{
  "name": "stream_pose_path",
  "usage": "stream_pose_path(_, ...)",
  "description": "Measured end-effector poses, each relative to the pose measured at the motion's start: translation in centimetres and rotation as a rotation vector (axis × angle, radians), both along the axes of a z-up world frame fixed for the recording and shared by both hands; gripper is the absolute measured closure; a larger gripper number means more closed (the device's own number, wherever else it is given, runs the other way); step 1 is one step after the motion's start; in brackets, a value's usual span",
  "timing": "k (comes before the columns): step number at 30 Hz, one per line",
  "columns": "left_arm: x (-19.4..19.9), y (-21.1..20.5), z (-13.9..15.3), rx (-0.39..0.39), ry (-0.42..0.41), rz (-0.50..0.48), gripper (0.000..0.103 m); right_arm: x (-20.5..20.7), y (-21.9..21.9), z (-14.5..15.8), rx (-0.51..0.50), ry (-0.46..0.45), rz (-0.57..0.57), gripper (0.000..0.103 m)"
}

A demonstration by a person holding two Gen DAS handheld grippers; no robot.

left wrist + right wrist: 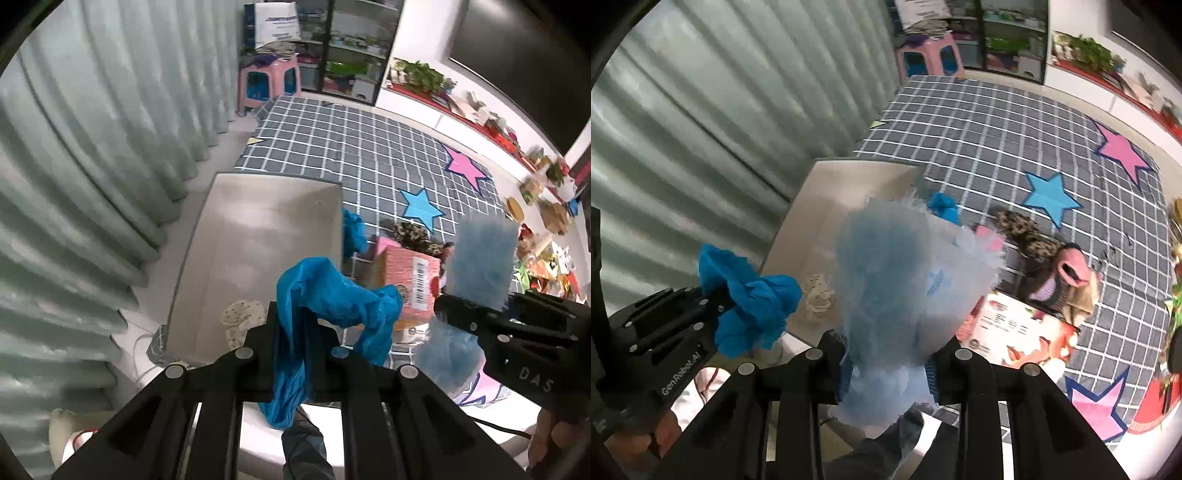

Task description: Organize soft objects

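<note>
Blue plastic bag [332, 295]: thin, crinkled, bright blue film, bunched and drooping; clamped between the jaws of the left gripper [295, 332], hanging over the near end of the storage box.

Pale blue fluffy cloth [901, 280]: fuzzy, soft-edged, light blue pile; pinched in the right gripper [886, 354], held up just right of the box.

White storage box [207, 236]: open-topped, rectangular, standing beside the grey-green curtain [92, 166]. Contents: one cream speckled soft item [240, 314] at the near end; rest of the floor bare.

Second blue bag [352, 229]: crumpled against the box's right wall, outside.

Pink carton [410, 280]: on the grey checked star mat [369, 147], right of the box; leopard-print fabric [410, 232] behind it.
</note>
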State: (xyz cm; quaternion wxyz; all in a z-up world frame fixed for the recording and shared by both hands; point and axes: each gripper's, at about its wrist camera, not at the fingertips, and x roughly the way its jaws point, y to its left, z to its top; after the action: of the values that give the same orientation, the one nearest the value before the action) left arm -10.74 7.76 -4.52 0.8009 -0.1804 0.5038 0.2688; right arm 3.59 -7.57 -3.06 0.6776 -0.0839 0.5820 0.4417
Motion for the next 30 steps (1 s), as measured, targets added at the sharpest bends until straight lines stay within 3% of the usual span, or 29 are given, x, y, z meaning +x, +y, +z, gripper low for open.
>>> stream_pose_path(15,-3.2,4.3,-1.1,-0.015,0.008,0.110,0.092,-2.7,6.3,0.7,0.017,0.003,0.121,0.070)
stream_pose_path(30,0.6,8.5,-3.1,-0.013,0.050,0.170,0.092,0.9,12.6,-0.4,0.000,0.017,0.161,0.070)
